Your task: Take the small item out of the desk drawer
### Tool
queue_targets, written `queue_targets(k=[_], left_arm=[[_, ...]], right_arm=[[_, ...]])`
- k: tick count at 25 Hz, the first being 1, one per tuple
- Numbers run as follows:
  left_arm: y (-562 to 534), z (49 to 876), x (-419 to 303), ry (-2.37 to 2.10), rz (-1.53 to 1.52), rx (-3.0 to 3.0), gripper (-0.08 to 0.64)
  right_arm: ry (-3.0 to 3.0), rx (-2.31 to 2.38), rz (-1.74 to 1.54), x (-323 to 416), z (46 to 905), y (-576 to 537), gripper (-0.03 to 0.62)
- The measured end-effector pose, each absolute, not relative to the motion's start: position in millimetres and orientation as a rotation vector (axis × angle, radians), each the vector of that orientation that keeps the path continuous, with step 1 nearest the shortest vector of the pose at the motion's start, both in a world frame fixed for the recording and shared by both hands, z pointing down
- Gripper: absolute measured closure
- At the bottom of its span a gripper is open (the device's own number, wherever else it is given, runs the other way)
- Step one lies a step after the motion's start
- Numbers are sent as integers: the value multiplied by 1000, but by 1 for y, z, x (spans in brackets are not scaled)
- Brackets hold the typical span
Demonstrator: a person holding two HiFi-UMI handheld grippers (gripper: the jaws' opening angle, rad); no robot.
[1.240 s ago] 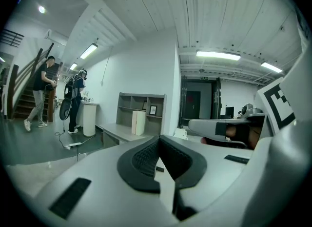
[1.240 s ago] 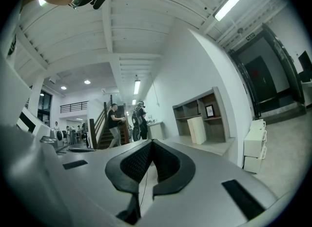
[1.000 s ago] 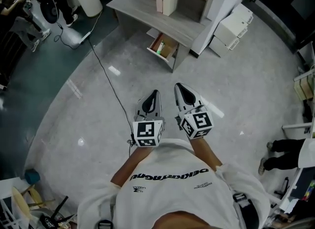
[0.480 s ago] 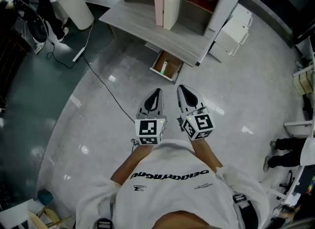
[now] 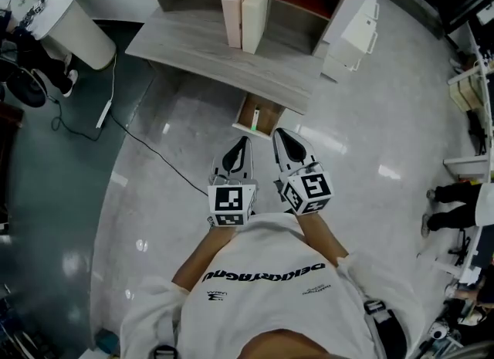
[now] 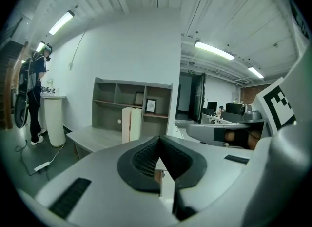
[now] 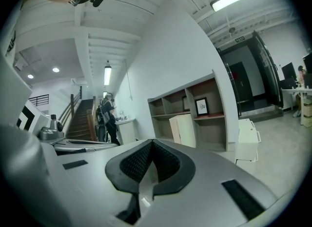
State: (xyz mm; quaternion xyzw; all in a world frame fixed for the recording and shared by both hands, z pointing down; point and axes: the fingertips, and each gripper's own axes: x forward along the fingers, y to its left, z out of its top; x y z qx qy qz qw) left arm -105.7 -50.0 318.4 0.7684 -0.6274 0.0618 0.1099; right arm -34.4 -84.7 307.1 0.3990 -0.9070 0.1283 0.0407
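The grey desk [image 5: 216, 52] stands ahead with its drawer [image 5: 262, 109] pulled open under the front edge. A small item with a green end [image 5: 254, 123] lies inside the drawer. My left gripper [image 5: 244, 142] and right gripper [image 5: 279, 134] are held side by side in the air, their tips just short of the drawer. Both are shut with nothing between the jaws. The left gripper view shows its closed jaws, the left gripper [image 6: 158, 142] pointing at the desk [image 6: 90, 139]. In the right gripper view the right gripper [image 7: 152, 144] points at the shelf unit [image 7: 187, 109].
Two pale boxes [image 5: 243, 14] stand on the desktop below the shelves. A white cabinet [image 5: 351, 37] sits right of the desk, a white bin [image 5: 65, 22] left of it. A black cable [image 5: 147, 145] crosses the floor. A person [image 5: 459, 195] stands at the right edge.
The desk and open drawer have come closer, from well ahead to just beyond the gripper tips. Both grippers kept their pose and stayed shut.
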Motion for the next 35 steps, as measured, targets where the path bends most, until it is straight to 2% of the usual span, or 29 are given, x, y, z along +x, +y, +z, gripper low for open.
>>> queue_targets(k=[15,35], left_arm=[[-104,386,-128,-1620,336,2241,545],[-139,486,-101,-1595,481,2092,545]], right_arm=[[-2582,1405,497,-41,357,-133,560],[-2489,1350,641,-8,443,-145,561]])
